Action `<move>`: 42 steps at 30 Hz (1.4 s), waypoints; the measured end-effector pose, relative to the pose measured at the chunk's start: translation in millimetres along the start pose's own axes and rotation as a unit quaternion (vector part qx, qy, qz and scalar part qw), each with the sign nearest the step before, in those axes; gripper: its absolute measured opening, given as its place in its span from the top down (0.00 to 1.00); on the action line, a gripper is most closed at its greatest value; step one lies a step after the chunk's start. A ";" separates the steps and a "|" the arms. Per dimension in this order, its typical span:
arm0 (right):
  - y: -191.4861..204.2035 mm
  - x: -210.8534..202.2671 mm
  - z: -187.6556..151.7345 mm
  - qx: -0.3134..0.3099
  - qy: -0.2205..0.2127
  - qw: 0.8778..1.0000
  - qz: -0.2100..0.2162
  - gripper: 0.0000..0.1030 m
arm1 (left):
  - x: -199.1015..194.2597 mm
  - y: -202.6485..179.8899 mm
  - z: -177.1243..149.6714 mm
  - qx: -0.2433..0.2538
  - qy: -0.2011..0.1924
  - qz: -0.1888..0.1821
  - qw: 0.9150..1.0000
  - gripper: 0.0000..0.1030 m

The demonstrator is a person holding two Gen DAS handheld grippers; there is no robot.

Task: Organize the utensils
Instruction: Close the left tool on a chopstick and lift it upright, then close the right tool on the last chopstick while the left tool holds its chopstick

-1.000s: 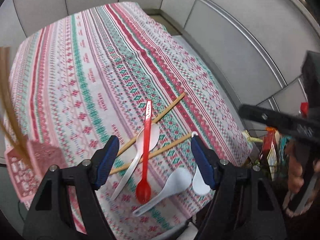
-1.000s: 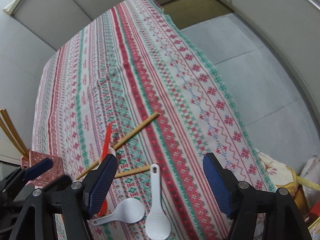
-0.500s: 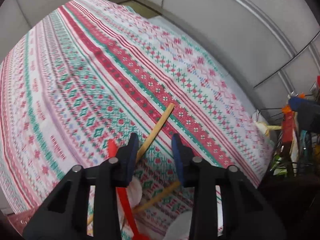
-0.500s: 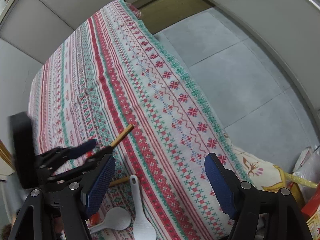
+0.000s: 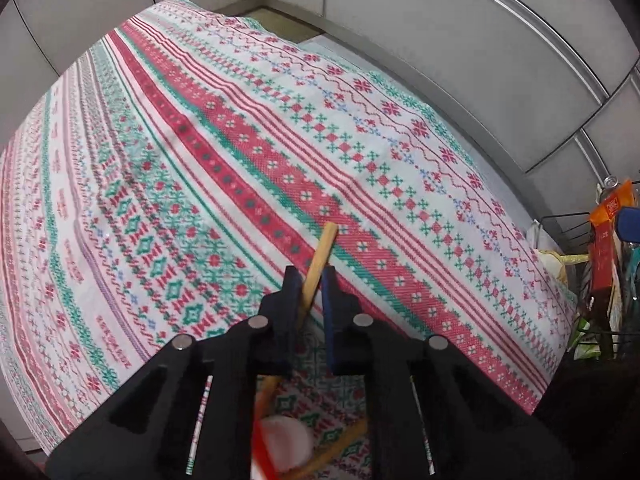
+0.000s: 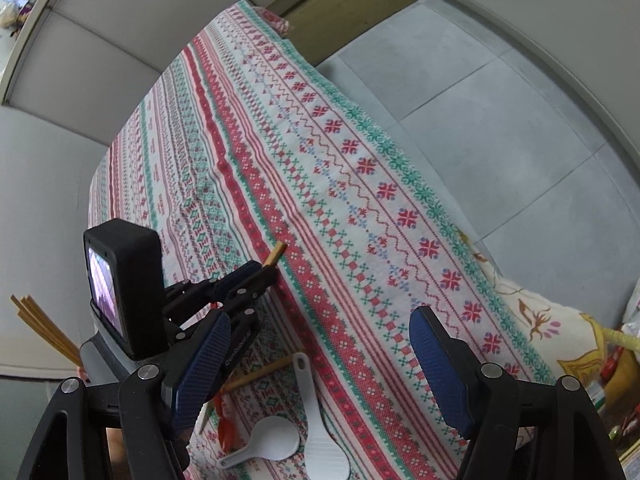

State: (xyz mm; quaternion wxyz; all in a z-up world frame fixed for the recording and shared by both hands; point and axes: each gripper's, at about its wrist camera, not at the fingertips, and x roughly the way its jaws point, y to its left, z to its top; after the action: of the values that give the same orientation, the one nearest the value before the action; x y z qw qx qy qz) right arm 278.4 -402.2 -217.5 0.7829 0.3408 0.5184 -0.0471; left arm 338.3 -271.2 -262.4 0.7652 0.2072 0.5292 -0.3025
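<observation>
A table with a striped red, green and white cloth stands by grey walls on a grey tiled floor.

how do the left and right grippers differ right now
The left gripper has just closed and is shut on a wooden chopstick; the right gripper stands wide open with nothing between its pads. The left reaches down to the tablecloth; the right hangs above the white spoons. Both have blue pads on black fingers.

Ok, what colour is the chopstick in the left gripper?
Light tan, like bamboo. The chopstick shows best in the left wrist view, clamped in the left gripper.
</observation>
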 end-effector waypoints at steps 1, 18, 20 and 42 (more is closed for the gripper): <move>-0.7 0.1 0.0 0.002 0.001 1.000 0.001 0.24 | -3.9 -1.0 0.2 0.002 -0.005 0.005 1.000 0.90; 12.2 35.6 -10.3 -0.008 0.054 0.999 -0.002 0.24 | -122.1 19.0 -17.4 -0.013 -0.141 0.044 0.989 0.92; 14.5 46.0 -13.5 -0.004 0.072 0.997 0.007 0.24 | -138.8 17.9 -25.7 -0.010 -0.160 0.044 0.986 0.92; 53.5 131.2 -49.1 0.042 0.140 0.989 -0.032 0.74 | -230.0 52.6 -105.5 -0.044 -0.248 -0.005 0.968 0.92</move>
State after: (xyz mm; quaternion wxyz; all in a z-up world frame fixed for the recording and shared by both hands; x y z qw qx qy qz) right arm 323.0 -296.1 -313.6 0.6853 0.3603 0.6312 -0.0454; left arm 242.9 -109.5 -84.8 0.8794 0.0891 0.3363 -0.3250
